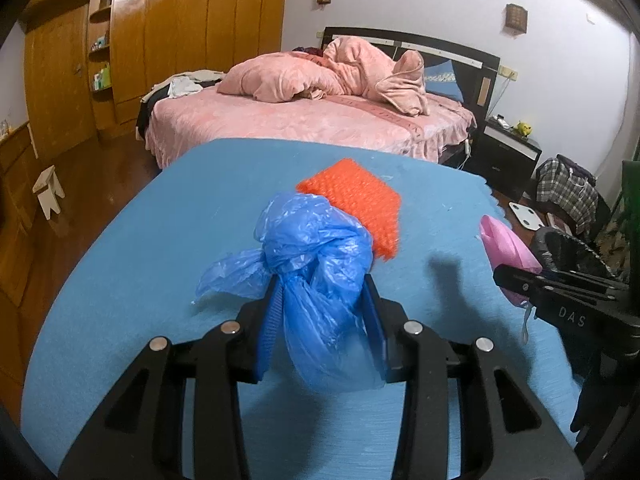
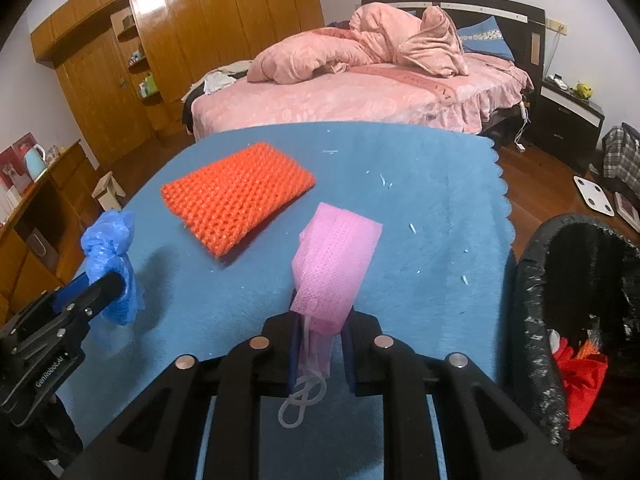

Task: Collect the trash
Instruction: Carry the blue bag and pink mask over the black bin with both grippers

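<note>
My left gripper point(image 1: 322, 284) is shut on a knotted blue plastic bag point(image 1: 316, 264) and holds it above the blue cloth-covered table point(image 1: 160, 240). It also shows in the right wrist view, where the bag point(image 2: 110, 248) hangs at the left. My right gripper point(image 2: 320, 320) is shut on a pink face mask point(image 2: 334, 264), lifted off the table; the mask point(image 1: 506, 244) shows at the right of the left wrist view. An orange foam net point(image 2: 236, 196) lies flat on the table beyond both grippers, also seen in the left wrist view point(image 1: 360, 204).
A black-lined trash bin point(image 2: 536, 320) with red scraps inside stands at the table's right edge. Small white crumbs point(image 2: 412, 228) dot the cloth. Beyond the table are a pink bed point(image 2: 360, 92), a wooden wardrobe point(image 1: 160, 40) and a white stool point(image 1: 48, 192).
</note>
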The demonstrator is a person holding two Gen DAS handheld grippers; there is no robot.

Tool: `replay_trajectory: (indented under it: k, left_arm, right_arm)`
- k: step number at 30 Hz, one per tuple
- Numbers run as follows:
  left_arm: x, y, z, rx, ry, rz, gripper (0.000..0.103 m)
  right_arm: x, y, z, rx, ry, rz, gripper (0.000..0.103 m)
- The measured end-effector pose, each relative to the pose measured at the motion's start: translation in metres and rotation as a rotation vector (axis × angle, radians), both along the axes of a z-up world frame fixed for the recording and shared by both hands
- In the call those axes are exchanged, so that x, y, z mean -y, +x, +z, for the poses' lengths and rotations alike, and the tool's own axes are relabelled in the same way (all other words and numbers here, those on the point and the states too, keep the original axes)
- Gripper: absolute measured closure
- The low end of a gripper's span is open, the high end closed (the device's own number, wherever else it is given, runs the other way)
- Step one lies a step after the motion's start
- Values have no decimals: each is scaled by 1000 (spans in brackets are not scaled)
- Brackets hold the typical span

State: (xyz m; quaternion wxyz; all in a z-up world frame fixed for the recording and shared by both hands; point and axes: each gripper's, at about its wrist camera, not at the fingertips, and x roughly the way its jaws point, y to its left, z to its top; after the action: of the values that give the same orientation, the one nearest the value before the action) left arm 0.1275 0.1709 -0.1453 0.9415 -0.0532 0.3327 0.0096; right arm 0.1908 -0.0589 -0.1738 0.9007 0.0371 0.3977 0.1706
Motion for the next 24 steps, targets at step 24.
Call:
replay_trajectory:
  k: [24]
  left_arm:
    - [50, -27, 44, 78, 8, -81, 65]
  right_arm:
    - [33, -45, 51, 89, 9, -11, 85]
